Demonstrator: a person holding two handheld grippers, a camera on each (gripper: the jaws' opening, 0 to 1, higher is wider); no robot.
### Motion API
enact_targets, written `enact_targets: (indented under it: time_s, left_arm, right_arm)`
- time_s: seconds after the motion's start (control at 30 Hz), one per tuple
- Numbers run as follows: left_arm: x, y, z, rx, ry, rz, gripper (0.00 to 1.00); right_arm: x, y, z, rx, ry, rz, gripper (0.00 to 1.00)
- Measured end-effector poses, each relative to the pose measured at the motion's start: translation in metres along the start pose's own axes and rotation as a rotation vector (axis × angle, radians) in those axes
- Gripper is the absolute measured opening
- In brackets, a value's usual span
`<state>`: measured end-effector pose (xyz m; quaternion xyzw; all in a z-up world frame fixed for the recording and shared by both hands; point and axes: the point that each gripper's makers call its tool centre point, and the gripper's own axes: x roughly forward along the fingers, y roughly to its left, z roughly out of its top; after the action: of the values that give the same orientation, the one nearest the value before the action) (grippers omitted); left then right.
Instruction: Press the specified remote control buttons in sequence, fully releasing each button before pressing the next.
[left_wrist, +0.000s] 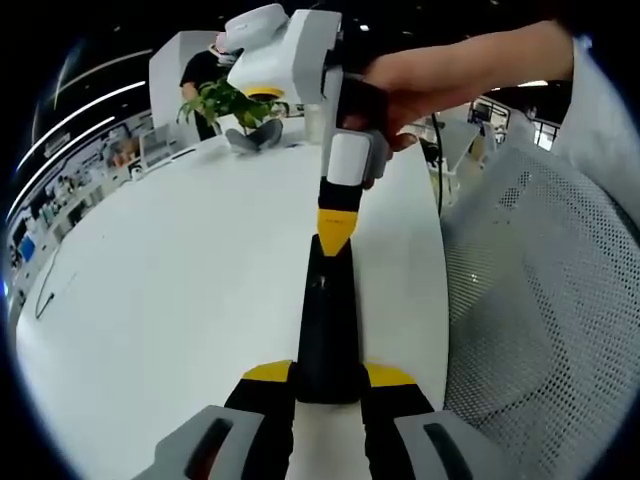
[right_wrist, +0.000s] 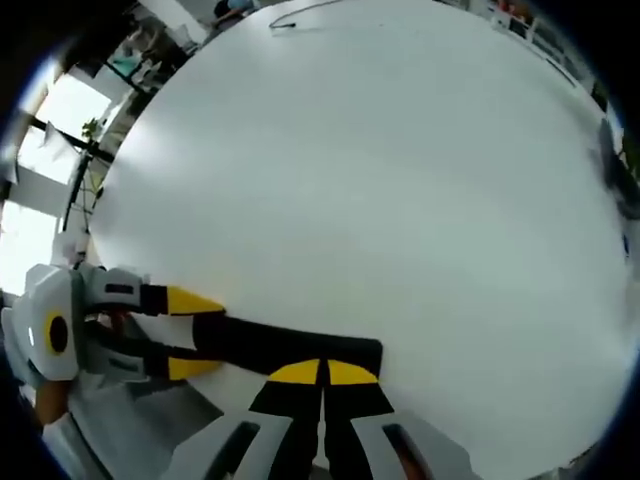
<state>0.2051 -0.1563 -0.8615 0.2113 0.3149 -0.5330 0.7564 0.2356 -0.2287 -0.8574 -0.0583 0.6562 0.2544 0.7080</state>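
Left tool (left_wrist: 325, 390): jaws narrow, clamped on the near end of the remote (left_wrist: 327, 320).
Remote: lies on the white bench (left_wrist: 170, 300), between both tools.
Right tool (right_wrist: 322, 375): jaws together, tips pressing down on the remote's end.
Progress: a press is underway; which button, and how many are left, cannot be told.

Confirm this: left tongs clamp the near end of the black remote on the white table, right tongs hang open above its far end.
Not quite: the right tongs are shut, tips together on the black remote, as the right gripper view shows. Left tongs do clamp it on the white table.
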Motion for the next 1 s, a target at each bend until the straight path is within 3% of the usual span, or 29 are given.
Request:
enact_targets:
  time_s: [0.6, 1.0]
  left_arm:
    - [0.001, 0.0, 0.0, 0.006, -0.006, -0.002, 0.24]
    - [0.001, 0.0, 0.0, 0.002, -0.007, -0.003, 0.24]
  right_arm:
    - [-0.005, -0.005, 0.003, 0.043, -0.016, 0.004, 0.0]
    - [-0.003, 0.01, 0.016, 0.036, -0.049, 0.061, 0.0]
